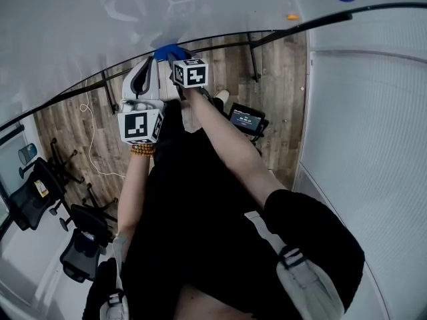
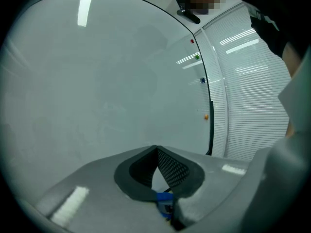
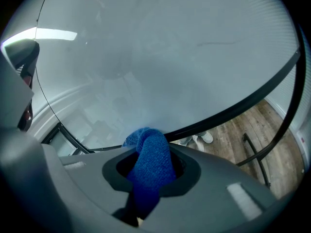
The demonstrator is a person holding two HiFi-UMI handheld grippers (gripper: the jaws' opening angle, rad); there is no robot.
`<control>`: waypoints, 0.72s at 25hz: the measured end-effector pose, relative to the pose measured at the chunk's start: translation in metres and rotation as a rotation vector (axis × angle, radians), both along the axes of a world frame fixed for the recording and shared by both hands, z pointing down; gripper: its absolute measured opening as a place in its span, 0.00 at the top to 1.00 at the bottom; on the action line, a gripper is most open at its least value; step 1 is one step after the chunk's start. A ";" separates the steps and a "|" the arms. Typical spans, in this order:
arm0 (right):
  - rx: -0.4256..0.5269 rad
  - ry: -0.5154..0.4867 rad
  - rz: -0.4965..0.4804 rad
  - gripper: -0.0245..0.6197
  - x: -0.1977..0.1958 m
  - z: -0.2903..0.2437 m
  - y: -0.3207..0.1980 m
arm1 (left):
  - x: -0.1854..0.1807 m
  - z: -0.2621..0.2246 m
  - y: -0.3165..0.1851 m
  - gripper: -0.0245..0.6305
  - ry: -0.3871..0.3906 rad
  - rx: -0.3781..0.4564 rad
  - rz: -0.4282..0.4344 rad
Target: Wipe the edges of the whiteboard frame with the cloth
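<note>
1. Whiteboard (image 1: 67, 25): pale surface, fills the top of the head view.
2. Frame (image 3: 210, 124): black lower edge.
3. Left tool (image 2: 156, 152): tips pressed together, nothing between, facing the board.
4. Right tool (image 3: 148, 144): pinching the cloth.
5. Cloth (image 3: 154, 166): blue, bunched, its end at the frame's lower edge.

My right gripper (image 3: 150, 176) is swallowing the lower end of the blue cloth (image 3: 153, 157), and the whiteboard frame (image 3: 219, 117) is running past the picture's edge.
</note>
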State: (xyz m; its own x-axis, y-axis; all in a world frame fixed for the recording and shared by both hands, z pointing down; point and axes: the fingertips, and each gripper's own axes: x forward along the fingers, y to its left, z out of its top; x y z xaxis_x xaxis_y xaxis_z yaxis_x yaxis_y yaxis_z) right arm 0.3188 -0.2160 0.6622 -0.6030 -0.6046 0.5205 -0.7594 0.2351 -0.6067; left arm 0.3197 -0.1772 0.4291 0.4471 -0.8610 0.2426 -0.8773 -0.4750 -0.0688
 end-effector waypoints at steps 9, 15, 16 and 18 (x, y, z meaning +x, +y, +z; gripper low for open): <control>-0.015 -0.016 0.044 0.82 0.034 0.006 -0.002 | 0.038 0.010 -0.009 0.96 0.006 -0.011 0.057; -0.008 -0.013 0.085 0.82 0.058 0.005 -0.005 | 0.060 0.013 -0.010 0.96 0.013 -0.015 0.104; -0.008 -0.012 0.093 0.82 0.062 0.005 -0.006 | 0.064 0.013 -0.011 0.96 0.015 -0.015 0.111; -0.008 -0.010 0.109 0.82 0.070 0.005 -0.007 | 0.070 0.012 -0.012 0.96 0.019 -0.015 0.123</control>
